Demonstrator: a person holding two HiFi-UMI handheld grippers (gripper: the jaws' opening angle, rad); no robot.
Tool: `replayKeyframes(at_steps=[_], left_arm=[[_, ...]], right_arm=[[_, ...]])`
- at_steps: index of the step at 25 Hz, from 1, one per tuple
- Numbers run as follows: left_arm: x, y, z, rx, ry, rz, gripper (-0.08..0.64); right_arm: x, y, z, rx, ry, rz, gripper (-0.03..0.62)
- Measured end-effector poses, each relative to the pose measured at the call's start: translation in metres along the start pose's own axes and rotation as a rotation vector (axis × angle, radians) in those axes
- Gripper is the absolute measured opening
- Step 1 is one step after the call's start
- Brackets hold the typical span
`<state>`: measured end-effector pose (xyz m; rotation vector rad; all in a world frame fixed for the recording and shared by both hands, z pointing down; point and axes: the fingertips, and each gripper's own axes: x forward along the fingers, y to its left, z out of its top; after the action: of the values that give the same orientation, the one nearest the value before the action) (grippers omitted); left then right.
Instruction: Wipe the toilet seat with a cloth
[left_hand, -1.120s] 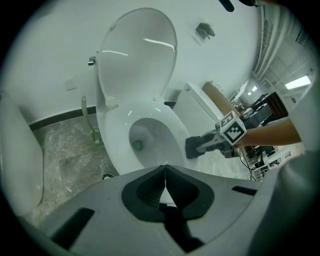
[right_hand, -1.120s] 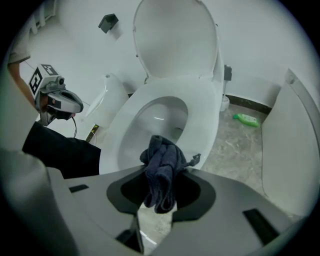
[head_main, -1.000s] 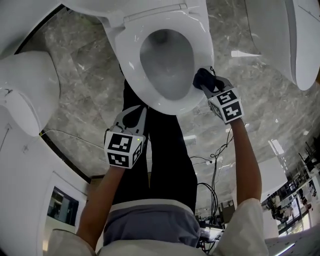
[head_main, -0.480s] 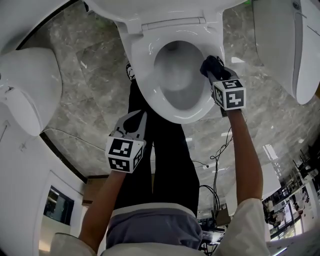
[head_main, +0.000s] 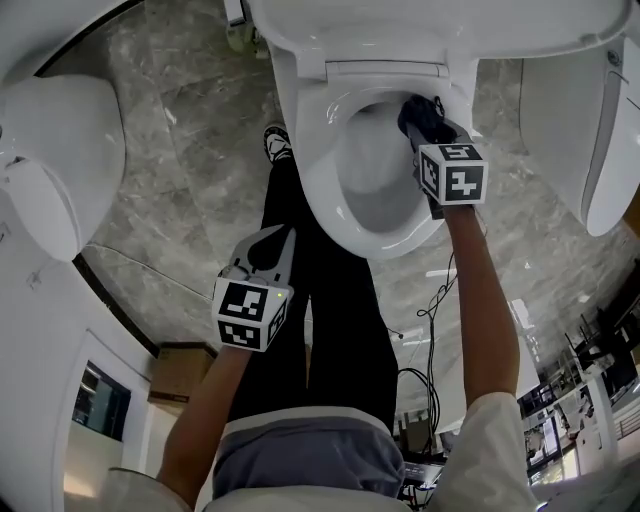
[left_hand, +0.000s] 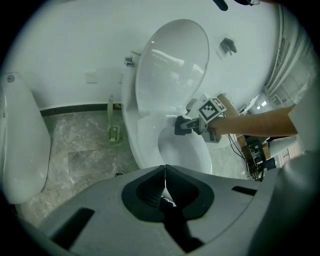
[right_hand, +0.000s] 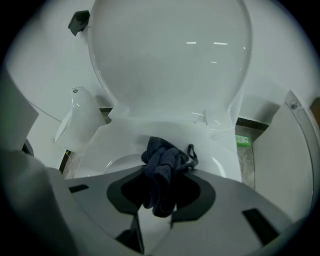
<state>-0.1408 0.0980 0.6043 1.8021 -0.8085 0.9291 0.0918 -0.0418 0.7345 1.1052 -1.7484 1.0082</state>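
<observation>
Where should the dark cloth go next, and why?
Probably slide it sideways along the back of the seat. The right hand-held gripper holds the cloth at one back corner, and the seat's other side lies just across.

Grey marble floor (head_main: 190, 150) — plain white walls (left_hand: 75, 40).

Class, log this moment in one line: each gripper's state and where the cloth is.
left gripper: shut, empty | right gripper: shut on cloth | cloth: at rear of toilet seat, below raised lid
</observation>
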Motion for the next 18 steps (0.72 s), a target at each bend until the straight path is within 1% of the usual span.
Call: replayKeyframes(at_steps=[5,9,13,16,18], left_arm=[[-0.007,0.013,0.008,-0.034,-0.025,-0.002,0.011],[-0.009,0.021,0.005,-0.04,-0.011,-0.002,0.011],[-0.015,0.026,0.001,-0.02,0.012,-0.001,0.011],[-0.022,0.021,0.007,-0.009,0.008,-0.008,0.011],[-0.029,0.013,0.012,0.006,-0.007,-0.008,0.011]], right_arm=[[0.008,0.017,0.01,0.022,0.01,0.008,0.11],[0.013,0.045,0.025,-0.005,-0.037,0.094,0.11],[0.012,0.074,0.037,-0.067,-0.046,0.124,0.11],[-0.001,0.099,0.046,-0.083,-0.073,0.189,0.11],[-0.015,0.115,0.047,-0.098,-0.078,0.218,0.11]])
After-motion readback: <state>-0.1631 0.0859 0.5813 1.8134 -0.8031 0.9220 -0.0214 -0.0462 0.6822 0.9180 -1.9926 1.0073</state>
